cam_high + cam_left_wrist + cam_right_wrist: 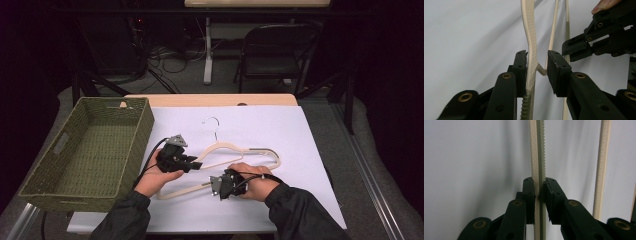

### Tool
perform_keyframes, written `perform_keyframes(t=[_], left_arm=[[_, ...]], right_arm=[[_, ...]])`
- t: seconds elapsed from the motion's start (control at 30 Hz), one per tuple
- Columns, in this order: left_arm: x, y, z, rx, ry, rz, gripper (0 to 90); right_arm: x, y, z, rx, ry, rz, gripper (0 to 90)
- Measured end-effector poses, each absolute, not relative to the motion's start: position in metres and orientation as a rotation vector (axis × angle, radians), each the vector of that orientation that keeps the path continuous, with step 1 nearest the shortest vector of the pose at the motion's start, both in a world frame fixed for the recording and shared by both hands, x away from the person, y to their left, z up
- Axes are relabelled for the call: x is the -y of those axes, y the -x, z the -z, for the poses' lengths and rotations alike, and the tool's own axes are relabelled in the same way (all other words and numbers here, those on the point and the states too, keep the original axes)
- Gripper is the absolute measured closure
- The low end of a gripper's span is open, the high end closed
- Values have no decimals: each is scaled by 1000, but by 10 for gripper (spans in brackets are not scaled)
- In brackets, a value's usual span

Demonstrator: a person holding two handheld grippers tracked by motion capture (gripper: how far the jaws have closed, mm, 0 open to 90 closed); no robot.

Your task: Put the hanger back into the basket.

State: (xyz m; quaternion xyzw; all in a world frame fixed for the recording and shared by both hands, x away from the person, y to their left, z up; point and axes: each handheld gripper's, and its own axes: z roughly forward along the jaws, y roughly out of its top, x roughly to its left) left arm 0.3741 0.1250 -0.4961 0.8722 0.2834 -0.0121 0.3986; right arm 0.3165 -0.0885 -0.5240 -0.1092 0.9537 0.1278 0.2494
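Nearest the person, the right gripper [218, 186] is clamped on the bottom bar of the cream hanger [220, 150]; in the right gripper view its jaws press flat against the bar and its ribbed grey strip [538, 170] from both sides, so this hold looks done. Just beyond, the left gripper [195, 162] sits at the hanger's left shoulder, where the thin inner notch branches off. In the left gripper view one pad [521, 67] lies against the arm [530, 50] while the other stands a little apart from it, so the jaws are around the hanger but not yet pressing from both sides. The second grip therefore seems part-way. The hanger lies flat on the white sheet [300, 140] in the middle of the table, its metal hook [212, 122] pointing away from the person. To the left, well apart from the hanger, stands a green woven basket [140, 125] with nothing visible inside. By my reading, one hold is secure, the other is nearly made, and the lift and the move, likely toward the basket, are left to do.
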Motion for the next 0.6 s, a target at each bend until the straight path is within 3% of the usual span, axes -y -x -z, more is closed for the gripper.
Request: perform_keyframes(t=[0.6], left_arm=[[-123,-370,496,-608,-2191,207,876]], right_arm=[[88,-324,536,-2607,298,-272,789]])
